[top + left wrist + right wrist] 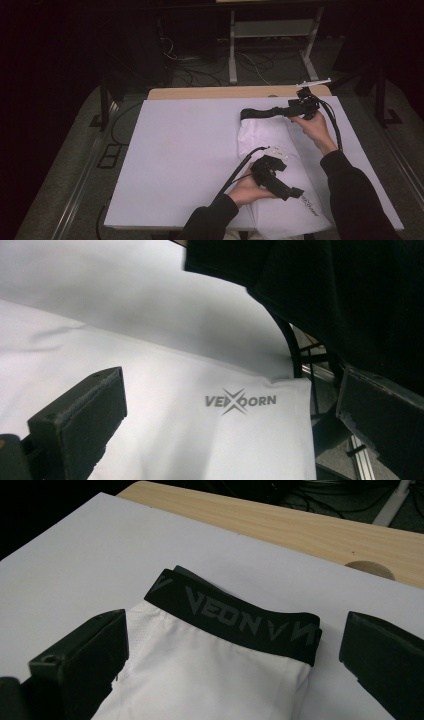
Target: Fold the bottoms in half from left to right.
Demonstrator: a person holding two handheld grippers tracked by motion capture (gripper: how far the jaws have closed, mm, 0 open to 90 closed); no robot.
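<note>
A folded pair of white shorts (265,142) lies on the right half of the white-covered table (180,150), its black waistband (260,113) at the far end. In the right gripper view the waistband (235,615) carries grey lettering, and my right gripper (235,630) stands open, its jaws either side of it with nothing pinched. My right gripper (286,111) sits at the band's right end. My left gripper (296,192) hovers open over the near hem, where a grey logo (240,401) is printed on the white fabric (165,380). My left gripper (230,390) has its jaws wide apart.
The table's bare wooden strip (210,92) runs along the far side, with a round hole (370,569) in it. A dark sleeve (350,290) hangs above the hem corner. Metal frame legs (232,55) and cables lie on the floor beyond the table.
</note>
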